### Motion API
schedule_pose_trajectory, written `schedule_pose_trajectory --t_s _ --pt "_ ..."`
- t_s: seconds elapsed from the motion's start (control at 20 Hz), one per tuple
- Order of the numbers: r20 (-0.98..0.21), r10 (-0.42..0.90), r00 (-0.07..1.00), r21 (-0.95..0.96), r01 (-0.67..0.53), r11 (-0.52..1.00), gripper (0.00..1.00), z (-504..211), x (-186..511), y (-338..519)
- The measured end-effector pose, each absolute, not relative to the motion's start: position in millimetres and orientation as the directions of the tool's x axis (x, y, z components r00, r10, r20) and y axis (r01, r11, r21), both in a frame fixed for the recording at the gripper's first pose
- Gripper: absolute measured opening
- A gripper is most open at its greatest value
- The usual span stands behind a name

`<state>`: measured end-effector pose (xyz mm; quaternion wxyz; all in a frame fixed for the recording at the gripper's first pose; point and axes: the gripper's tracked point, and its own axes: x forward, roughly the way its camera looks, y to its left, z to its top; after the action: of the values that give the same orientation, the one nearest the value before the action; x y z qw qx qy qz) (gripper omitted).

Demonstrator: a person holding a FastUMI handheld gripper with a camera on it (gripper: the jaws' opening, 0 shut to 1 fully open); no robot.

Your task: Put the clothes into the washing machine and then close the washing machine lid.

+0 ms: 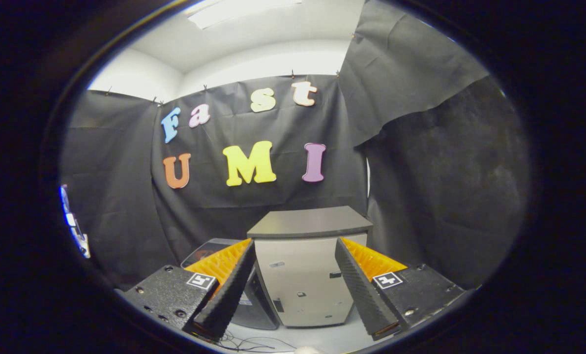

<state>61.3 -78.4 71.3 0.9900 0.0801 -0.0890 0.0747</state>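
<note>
Black cloth drapes the booth behind a white tabletop point(332, 339). Straight ahead of the gripper point(295, 287) stands the boxy grey toy washing machine point(305, 275), upright, its flat dark lid point(310, 222) apparently down, framed between the two fingers. The jaws stand wide apart, holding nothing. No clothes can be made out; thin wires point(246, 344) lie below the fingers.

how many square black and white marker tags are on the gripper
2. One marker tag sits on the block behind the left finger, the other marker tag on the block behind the right finger. The gripper has its jaws open, framing the grey washing machine just ahead.
</note>
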Motion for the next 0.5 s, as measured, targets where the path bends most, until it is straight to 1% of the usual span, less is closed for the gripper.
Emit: schedule_pose_trajectory --t_s 0.25,0.5 --pt "0.156 0.103 0.982 0.194 -0.133 0.972 1.00 23 65 -102" --pt "0.212 0.103 0.972 0.239 -0.154 0.959 1.00 4 60 -119"
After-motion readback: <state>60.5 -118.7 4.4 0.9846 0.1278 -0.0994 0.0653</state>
